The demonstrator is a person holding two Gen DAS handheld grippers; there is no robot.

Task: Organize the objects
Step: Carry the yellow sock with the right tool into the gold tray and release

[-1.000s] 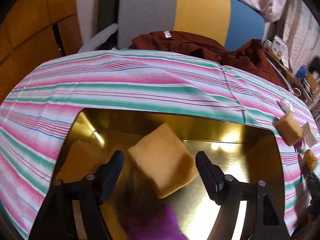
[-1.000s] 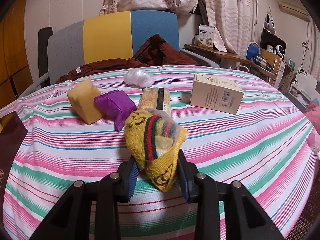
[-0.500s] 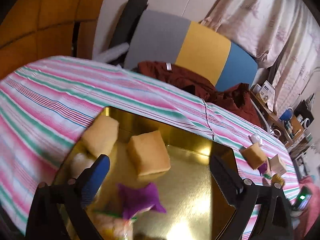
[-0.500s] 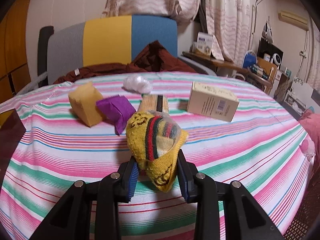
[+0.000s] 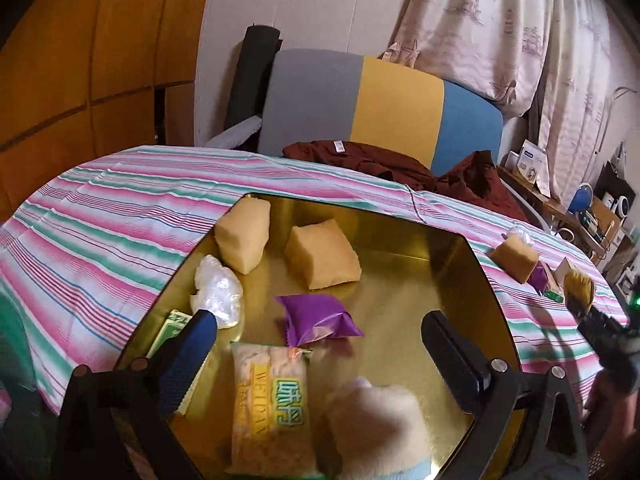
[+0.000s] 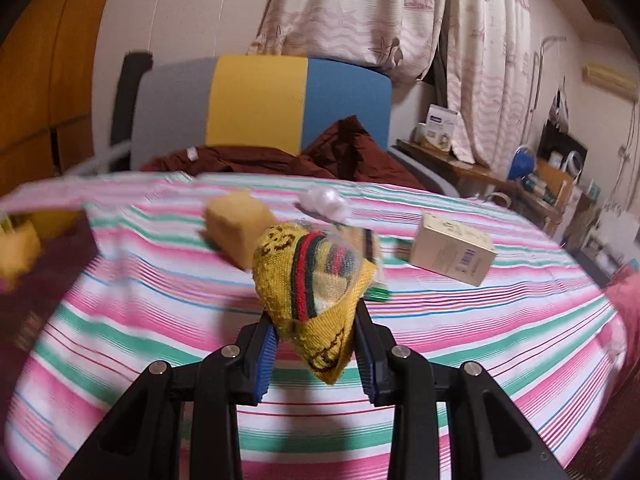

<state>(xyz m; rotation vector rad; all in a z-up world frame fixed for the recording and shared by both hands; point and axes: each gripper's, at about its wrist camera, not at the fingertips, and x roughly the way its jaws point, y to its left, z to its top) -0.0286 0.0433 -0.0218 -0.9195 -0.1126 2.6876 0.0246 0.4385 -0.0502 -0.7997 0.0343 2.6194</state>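
Note:
A gold tray (image 5: 460, 264) lies on the striped tablecloth. It holds two yellow sponges (image 5: 320, 254), a purple packet (image 5: 318, 316), a clear plastic wad (image 5: 216, 292), a noodle packet (image 5: 270, 404) and a cream plush (image 5: 376, 424). My left gripper (image 5: 320, 344) is open and empty above the tray. My right gripper (image 6: 316, 344) is shut on a bagged yellow knit item (image 6: 314, 280), held above the cloth; it also shows in the left wrist view (image 5: 580, 288).
On the cloth right of the tray lie a yellow sponge (image 6: 236, 232), a plastic wad (image 6: 326, 204) and a cream carton (image 6: 452, 252). A grey, yellow and blue chair (image 5: 360, 100) with dark red clothing (image 5: 400, 164) stands behind the table.
My left gripper has let go of a yellow sponge in the tray, opened wide and pulled back and up. My right gripper has lifted the knit item and swung left.

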